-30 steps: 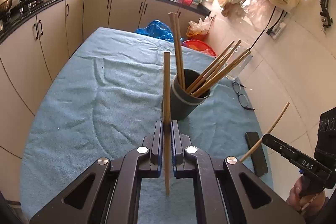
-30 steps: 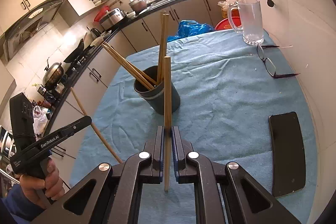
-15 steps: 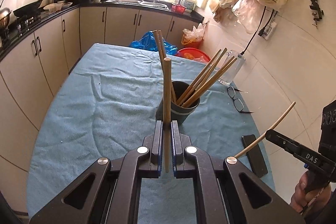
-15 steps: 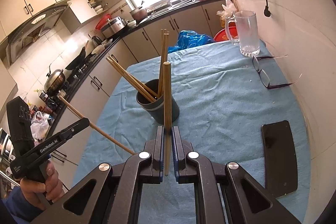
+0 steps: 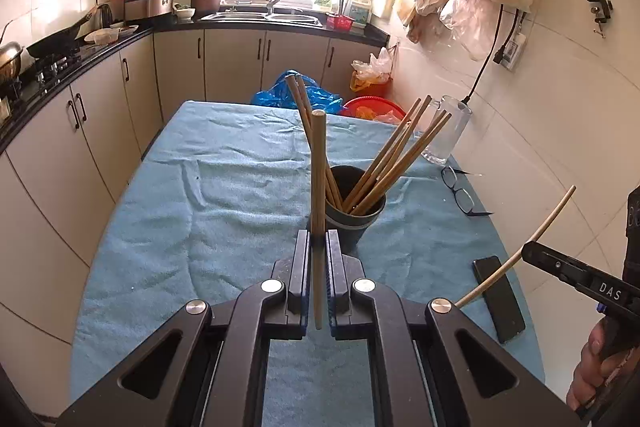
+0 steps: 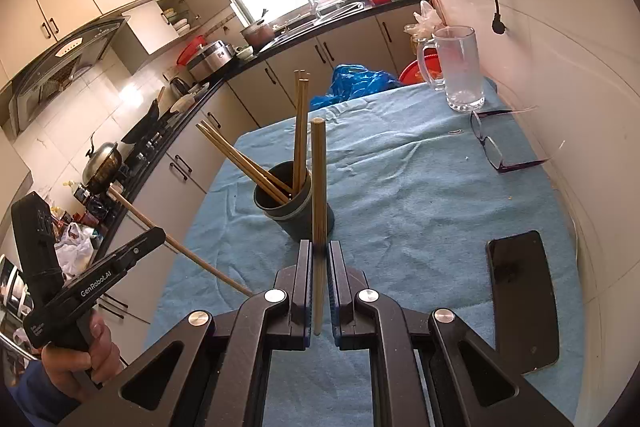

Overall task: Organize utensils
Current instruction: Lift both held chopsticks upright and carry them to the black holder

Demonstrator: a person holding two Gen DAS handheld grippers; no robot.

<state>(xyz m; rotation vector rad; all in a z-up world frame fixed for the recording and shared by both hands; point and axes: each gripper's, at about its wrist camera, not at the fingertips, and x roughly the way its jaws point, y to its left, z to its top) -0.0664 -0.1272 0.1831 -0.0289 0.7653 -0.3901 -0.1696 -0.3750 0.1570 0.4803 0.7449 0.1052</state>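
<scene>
Both grippers, left (image 5: 318, 247) and right (image 6: 319, 251), have fingers pinching one chopstick each, just short of the dark cup (image 5: 354, 215) of chopsticks on the table (image 5: 160, 227).

Both grippers are built of matte black linkage arms, each pinned with four round silver screws. The fingers (image 5: 299, 267) of the left gripper (image 5: 318, 247) are lined with blue pads, as are those of the right gripper (image 6: 319, 251). "GenRobot.AI" is printed in white on the left one's side, "DAS" on the right one's. A dark blue sleeve (image 6: 28, 399) is worn.
</scene>
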